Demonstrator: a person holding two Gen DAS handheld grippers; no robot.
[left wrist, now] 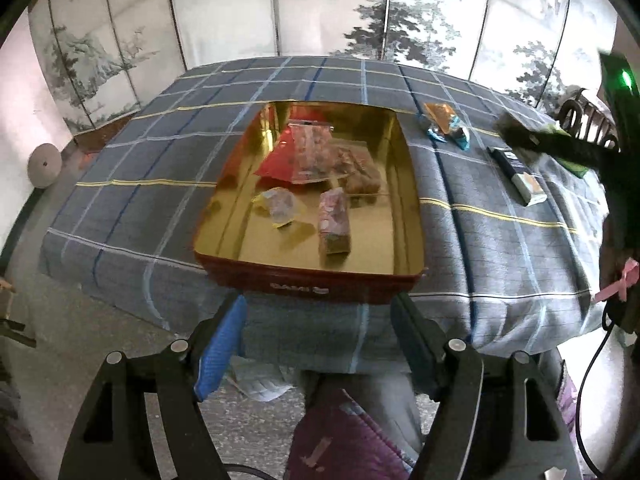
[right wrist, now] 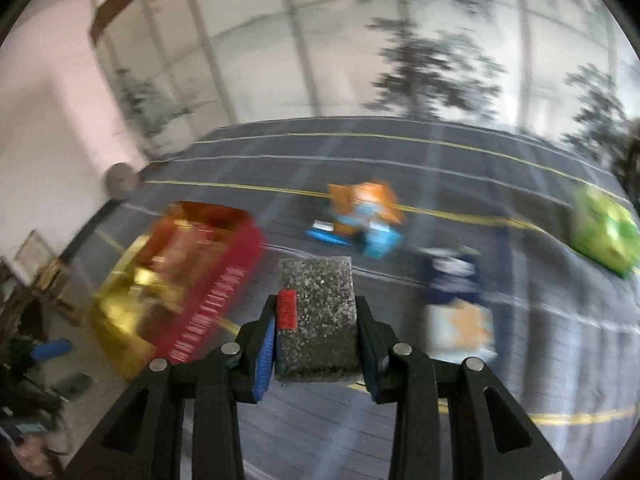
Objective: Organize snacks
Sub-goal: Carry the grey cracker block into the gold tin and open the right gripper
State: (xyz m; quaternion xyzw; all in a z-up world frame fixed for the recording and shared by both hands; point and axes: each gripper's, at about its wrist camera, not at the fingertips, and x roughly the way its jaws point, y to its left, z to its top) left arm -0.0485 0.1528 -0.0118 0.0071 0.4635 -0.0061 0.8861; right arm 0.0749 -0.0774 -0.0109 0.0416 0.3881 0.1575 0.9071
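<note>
While the right gripper sits clamped on a dark speckled snack bar with a small red label on its left edge, its jaws pinch the bar from both sides above the plaid-covered counter. Right wrist view is motion-blurred, so details are rough. From the held bar: red tin with gold interior at 9 o'clock, orange-and-blue packet at 12 to 1 o'clock, navy-and-cream packet at 3 o'clock, green packet out at 2 o'clock near the frame edge.

Left gripper hangs off the near edge of the counter, jaws apart, nothing between them, blue pad visible on the left finger. Tin sits dead ahead at 12 o'clock, open, already carrying a red-and-clear bag at the back, a brownish clear bag to its right, a crumpled pale wrapper front-left and a pink bar front-right. On the cloth at the tin's 2 o'clock: orange-and-blue packet, then the navy-and-cream packet further right, both apart from the tin. Right gripper with its dark bar shows at the far right edge, above the navy packet, green packaging just behind it
</note>
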